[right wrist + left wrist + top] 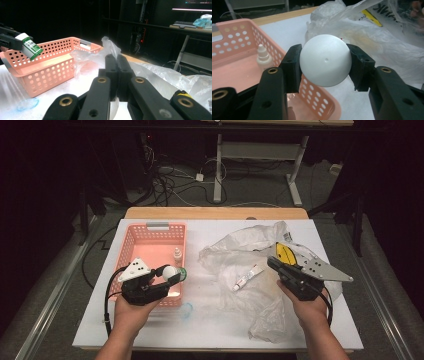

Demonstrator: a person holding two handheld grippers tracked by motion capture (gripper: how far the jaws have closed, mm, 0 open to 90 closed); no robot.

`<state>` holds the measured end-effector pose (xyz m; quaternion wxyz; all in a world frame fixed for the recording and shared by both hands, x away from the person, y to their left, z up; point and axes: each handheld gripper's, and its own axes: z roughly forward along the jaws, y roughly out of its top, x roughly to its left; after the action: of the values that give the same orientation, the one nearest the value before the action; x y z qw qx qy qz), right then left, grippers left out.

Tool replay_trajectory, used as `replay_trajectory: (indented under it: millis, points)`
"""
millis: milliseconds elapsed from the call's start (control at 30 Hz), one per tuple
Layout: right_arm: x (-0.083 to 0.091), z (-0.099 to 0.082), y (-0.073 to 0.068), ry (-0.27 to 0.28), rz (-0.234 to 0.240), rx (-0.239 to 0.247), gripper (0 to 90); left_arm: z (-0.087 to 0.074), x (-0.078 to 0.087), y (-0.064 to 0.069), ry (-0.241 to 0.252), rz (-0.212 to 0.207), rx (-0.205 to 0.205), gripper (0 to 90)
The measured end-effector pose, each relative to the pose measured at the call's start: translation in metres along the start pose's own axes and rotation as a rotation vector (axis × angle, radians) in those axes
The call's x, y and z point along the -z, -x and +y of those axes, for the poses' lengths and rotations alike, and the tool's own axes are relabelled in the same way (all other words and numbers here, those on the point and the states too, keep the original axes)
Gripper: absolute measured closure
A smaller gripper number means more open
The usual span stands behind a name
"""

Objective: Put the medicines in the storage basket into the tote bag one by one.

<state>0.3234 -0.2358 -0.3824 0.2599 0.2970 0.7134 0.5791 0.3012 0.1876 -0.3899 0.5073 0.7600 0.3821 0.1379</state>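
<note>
Over the pink basket's [155,236] near rim, I'm holding the white bottle [325,64] in the left gripper's [170,274] jaws — right gripper [116,75] clamped shut on the plastic bag [240,251]. Next — lowering it inside, then releasing.

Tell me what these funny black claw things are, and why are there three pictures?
A person sits at a white table and holds black tongs in each hand. One camera looks down from above. Two more cameras ride on the tongs, so you see along their black jaws.

The left tongs squeeze a little bottle with a round white cap and a green label, just above the edge of a pink basket. A small dropper bottle stands inside the basket. The right tongs are shut, pinching a crinkly clear plastic bag. A small white tube lies on the bag.
</note>
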Motion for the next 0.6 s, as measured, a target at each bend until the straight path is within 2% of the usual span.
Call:
replay_trajectory:
  millis: [233,600]
  points:
    - [-0.001,0.0,-0.001,-0.002,0.004,0.006,90.0,0.005,-0.014,0.014,-0.002,-0.032,-0.023,49.1]
    - [0.001,0.001,-0.001,0.003,0.005,0.003,90.0,0.012,-0.054,0.044,-0.039,-0.1,-0.073,49.0]
